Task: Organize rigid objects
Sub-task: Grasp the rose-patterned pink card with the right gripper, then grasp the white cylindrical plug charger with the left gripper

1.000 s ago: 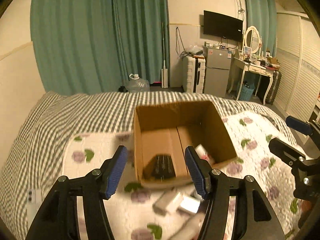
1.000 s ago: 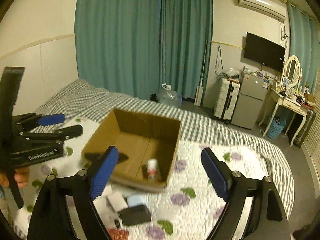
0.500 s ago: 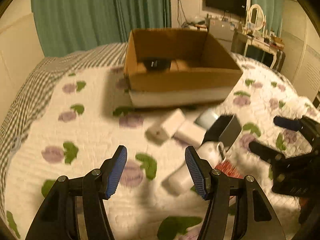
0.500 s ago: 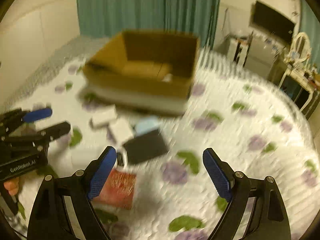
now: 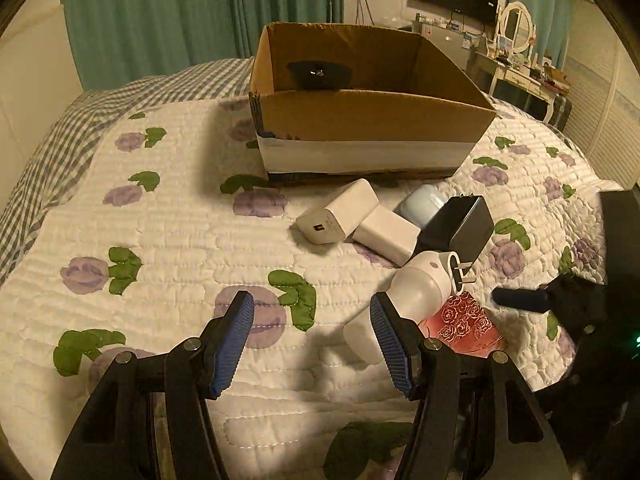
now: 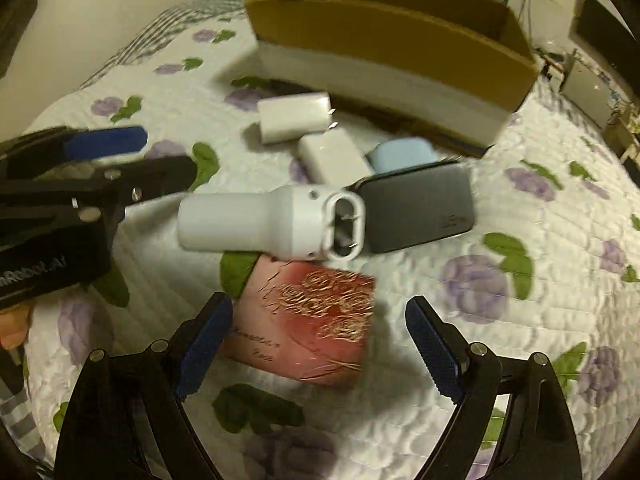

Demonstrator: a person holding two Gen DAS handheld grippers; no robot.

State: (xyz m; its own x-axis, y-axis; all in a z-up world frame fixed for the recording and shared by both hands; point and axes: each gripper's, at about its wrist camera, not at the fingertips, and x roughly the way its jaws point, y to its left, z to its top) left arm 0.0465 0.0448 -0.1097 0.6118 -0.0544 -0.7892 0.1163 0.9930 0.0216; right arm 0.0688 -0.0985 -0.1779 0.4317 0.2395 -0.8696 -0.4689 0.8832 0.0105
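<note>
A cluster of small rigid things lies on the bed's floral quilt (image 5: pixel 168 216), just in front of an open cardboard box (image 5: pixel 360 120). Nearest the box are 2 white charger blocks: one (image 5: pixel 338 218) shows a port on its end face, the other (image 5: pixel 386 234) lies touching it on the right. A pale blue rounded case (image 5: pixel 422 204) sits just behind them, against a black power adapter (image 5: pixel 460 226) whose 2 metal prongs point up toward the box. A white cylindrical device (image 6: pixel 272 222) with an oval end opening lies on its side across the front of the adapter, its body partly resting over a red box with gold rose print (image 6: pixel 316 320). Inside the cardboard box, a black flat object (image 5: pixel 320 74) leans against the far wall.

The left claw (image 5: pixel 312 344) hangs above the quilt, its blue-padded jaws spread wide with nothing between them; its right pad overlaps the base of the white cylindrical device in its own view, but contact cannot be told. The right claw (image 6: pixel 320 348) is also wide apart and empty, poised over the red box, which shows between its 2 jaws. In the right wrist view the left claw reaches in from the left edge, near the cylinder's base. Teal curtains (image 5: pixel 160 20) hang behind the bed.
</note>
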